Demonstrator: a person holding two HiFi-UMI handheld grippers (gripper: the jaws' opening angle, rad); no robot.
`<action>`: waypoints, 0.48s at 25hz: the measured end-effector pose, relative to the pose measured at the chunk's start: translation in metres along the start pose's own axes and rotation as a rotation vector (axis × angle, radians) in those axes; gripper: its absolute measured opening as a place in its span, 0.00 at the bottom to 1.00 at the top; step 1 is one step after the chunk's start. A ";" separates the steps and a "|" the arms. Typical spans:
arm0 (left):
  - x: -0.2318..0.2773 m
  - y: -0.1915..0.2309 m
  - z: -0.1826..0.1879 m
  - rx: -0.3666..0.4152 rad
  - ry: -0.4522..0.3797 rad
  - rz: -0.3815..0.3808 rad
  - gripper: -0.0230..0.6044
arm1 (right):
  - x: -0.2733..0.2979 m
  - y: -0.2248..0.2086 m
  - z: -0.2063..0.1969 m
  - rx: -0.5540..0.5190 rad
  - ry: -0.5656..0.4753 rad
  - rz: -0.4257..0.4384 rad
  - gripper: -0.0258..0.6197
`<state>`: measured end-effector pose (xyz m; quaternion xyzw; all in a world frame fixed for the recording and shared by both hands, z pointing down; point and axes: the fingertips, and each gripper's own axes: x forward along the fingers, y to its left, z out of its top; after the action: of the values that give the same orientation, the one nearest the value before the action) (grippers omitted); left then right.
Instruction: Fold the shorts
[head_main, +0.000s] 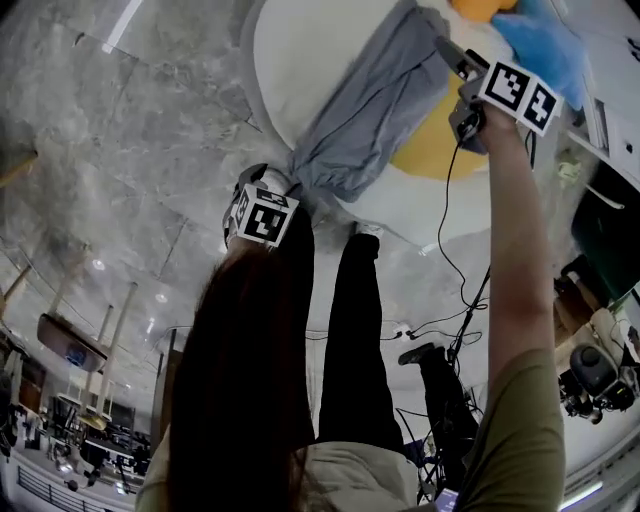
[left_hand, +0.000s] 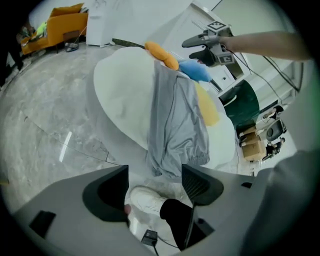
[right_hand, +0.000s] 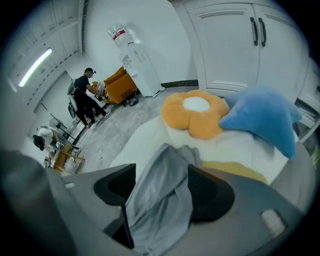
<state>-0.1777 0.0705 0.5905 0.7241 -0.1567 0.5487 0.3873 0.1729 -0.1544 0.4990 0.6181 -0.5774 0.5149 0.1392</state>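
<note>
On white pad (head_main: 300, 60), grey shorts (head_main: 365, 100); bottle (right_hand: 121, 34) w/ red label, illegible.

Grey shorts (head_main: 365, 110) lie stretched across a white rounded bed (head_main: 290, 60), running from 1 o'clock toward centre. The left claw (head_main: 275, 190) is at their lower end. The right claw (head_main: 455, 58) is at their upper end, near a blue pillow (head_main: 540, 40).
</note>
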 end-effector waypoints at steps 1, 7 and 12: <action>-0.006 0.003 0.002 0.025 0.009 0.001 0.54 | -0.013 -0.004 -0.021 -0.010 0.019 -0.017 0.53; -0.023 0.011 0.005 0.114 0.046 0.009 0.54 | -0.079 -0.014 -0.204 0.128 0.173 -0.081 0.53; -0.017 0.010 0.012 0.176 0.070 0.024 0.54 | -0.098 0.001 -0.322 0.244 0.251 -0.078 0.53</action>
<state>-0.1821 0.0525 0.5775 0.7338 -0.1032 0.5899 0.3209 0.0379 0.1478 0.5592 0.5831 -0.4643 0.6485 0.1542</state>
